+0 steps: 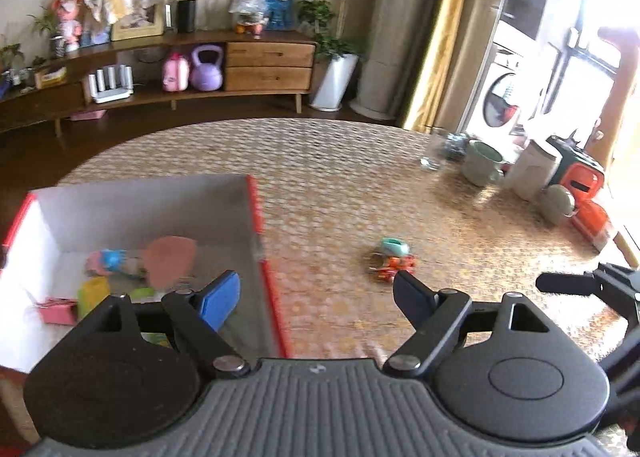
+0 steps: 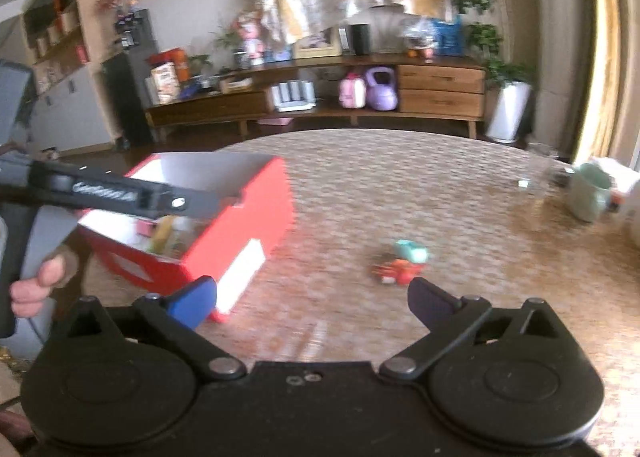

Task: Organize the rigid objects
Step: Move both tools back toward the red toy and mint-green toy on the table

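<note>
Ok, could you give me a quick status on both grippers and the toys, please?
Left gripper open, empty. Right gripper open, empty. Small toys loose on table, outside red box. Nothing in the way.

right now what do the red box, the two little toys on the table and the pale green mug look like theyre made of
Red box: likely cardboard, matte; thin flat walls, white inside, sharp folded corners.
Teal toy and orange toy: probably moulded plastic, going by the saturated colours and slight gloss; blur hides detail.
Pale green mug: looks like glazed ceramic or enamel, with a thick rim and a soft sheen; I cannot tell which.
</note>
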Motion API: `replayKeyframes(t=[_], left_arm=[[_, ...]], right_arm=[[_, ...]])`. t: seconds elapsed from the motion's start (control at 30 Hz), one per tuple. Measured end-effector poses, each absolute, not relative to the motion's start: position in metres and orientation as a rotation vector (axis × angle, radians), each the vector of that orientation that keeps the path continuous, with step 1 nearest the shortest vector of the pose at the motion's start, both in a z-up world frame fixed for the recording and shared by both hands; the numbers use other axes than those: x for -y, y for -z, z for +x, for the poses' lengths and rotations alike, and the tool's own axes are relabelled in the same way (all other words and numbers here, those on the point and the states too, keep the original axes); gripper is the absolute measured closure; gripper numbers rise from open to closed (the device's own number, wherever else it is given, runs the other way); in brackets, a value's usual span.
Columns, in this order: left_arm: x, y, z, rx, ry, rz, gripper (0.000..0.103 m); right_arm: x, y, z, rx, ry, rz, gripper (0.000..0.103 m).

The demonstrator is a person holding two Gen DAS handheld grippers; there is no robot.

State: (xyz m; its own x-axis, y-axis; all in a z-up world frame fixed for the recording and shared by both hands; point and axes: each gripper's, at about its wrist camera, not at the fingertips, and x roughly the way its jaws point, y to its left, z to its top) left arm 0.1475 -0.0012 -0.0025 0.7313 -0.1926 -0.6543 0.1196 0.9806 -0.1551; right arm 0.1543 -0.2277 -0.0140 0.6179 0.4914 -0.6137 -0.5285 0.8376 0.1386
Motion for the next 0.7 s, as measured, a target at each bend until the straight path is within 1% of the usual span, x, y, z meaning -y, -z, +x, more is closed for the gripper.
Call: replayKeyframes(t=[0.07,0.13,0.2,0.37,0.7], left_arm=[[0.014,0.007,0.15,-0.725,0.201,-0.101,0.018],[0.026,0.012,0.152,-0.716,0.228,-0.097,0.008],[0.036,0.016,0.154,-0.698,0.241,-0.092,0.005],[0.065,0.032,0.167,-0.683,0.232,-0.077,0.005],[0.103,0.08,0.2,-0.731,0.205,-0.052,0.005]], right_arm=[[0.242,0.016,0.161,-0.69,-0.56,-0.055,0.001],[0.256,0.018,0.168,-0.695,-0.54,-0.051,0.001],[0.267,0.019,0.18,-0.703,-0.503,-0.046,0.001],[0.287,0.025,0.209,-0.72,-0.458,-0.043,0.001],[0.279,0.052,0.273,-0.798,-0.455,-0.053,0.001]])
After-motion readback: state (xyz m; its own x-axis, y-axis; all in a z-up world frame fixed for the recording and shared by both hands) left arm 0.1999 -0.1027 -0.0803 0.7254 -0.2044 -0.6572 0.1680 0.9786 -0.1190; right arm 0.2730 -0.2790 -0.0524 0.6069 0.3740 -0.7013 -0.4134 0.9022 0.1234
